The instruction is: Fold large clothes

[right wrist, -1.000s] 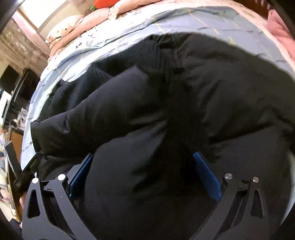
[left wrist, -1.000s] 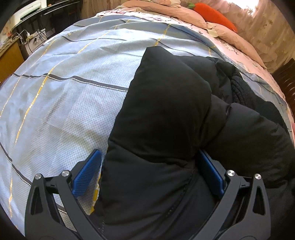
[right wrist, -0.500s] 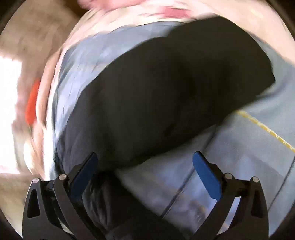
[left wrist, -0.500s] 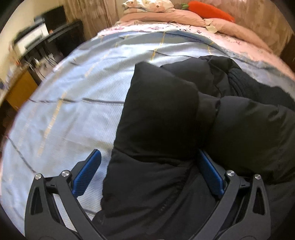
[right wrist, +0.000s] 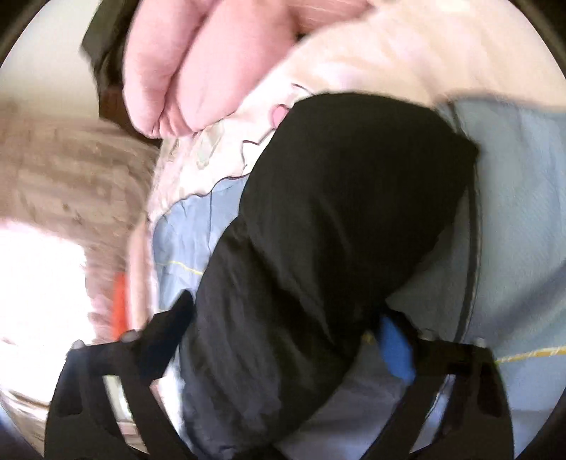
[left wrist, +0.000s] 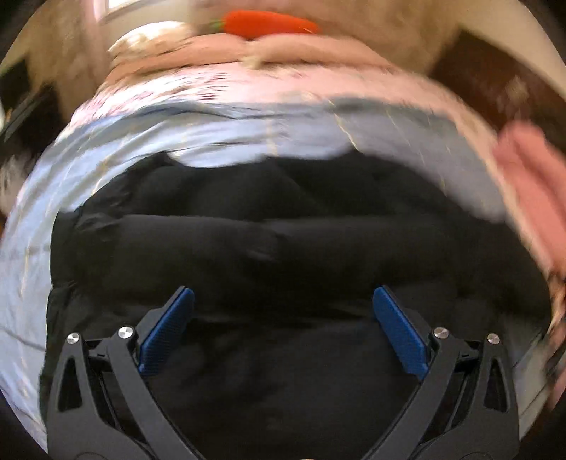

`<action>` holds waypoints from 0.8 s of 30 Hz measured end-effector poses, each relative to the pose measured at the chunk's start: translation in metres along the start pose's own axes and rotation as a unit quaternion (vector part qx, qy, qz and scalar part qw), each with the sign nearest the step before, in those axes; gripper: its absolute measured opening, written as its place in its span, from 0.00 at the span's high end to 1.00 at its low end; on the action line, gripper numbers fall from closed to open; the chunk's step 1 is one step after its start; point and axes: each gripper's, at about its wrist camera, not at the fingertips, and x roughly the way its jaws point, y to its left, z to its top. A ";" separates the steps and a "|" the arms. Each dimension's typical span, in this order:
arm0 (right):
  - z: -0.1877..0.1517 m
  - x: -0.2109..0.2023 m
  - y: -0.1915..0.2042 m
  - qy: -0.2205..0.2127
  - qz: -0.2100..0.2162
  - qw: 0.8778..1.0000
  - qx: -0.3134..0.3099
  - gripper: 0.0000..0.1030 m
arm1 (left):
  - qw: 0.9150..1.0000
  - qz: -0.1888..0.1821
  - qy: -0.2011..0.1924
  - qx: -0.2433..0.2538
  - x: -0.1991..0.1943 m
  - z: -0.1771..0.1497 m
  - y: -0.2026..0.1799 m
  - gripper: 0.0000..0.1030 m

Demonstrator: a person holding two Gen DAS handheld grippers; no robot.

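Right gripper (right wrist: 283, 332): the jaws are closing, with a sleeve-like end of the black jacket (right wrist: 336, 230) running lengthwise between them. The picture is blurred, so whether the pads already press on the fabric cannot be told. The jaws straddle the narrow part of the garment, probably so that this loose end can be lifted and laid over the body of the jacket as one fold.

Left gripper (left wrist: 283, 329): the jaws are spread wide and released. Both blue pads (left wrist: 166, 332) show full faces with nothing clamped between them. Black padded fabric fills the view beneath and beyond them; contact with it cannot be confirmed. The gripper points down at the bulk of the garment, a position suited to steadying it or taking a second hold.

Task item: one black jacket, bunched in thick rolls, lies on the bed (left wrist: 247, 141), on the pale blue checked cover. It is not yet a flat, finished fold, judging by the uneven ridges.

Surroundings: beyond the jacket, one pink floral blanket (left wrist: 283, 88) lies across the bed. One orange carrot-shaped cushion (left wrist: 265, 23) rests at the far end. One rolled pink item (right wrist: 198, 67) sits beside the bed's edge.

Count: two grippers, four jaws, one jacket, one bed.
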 end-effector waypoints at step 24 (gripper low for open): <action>-0.152 -0.106 0.272 0.050 0.120 0.853 -0.506 0.88 | 0.995 -0.022 -0.003 -0.100 -0.021 -0.013 0.057 0.02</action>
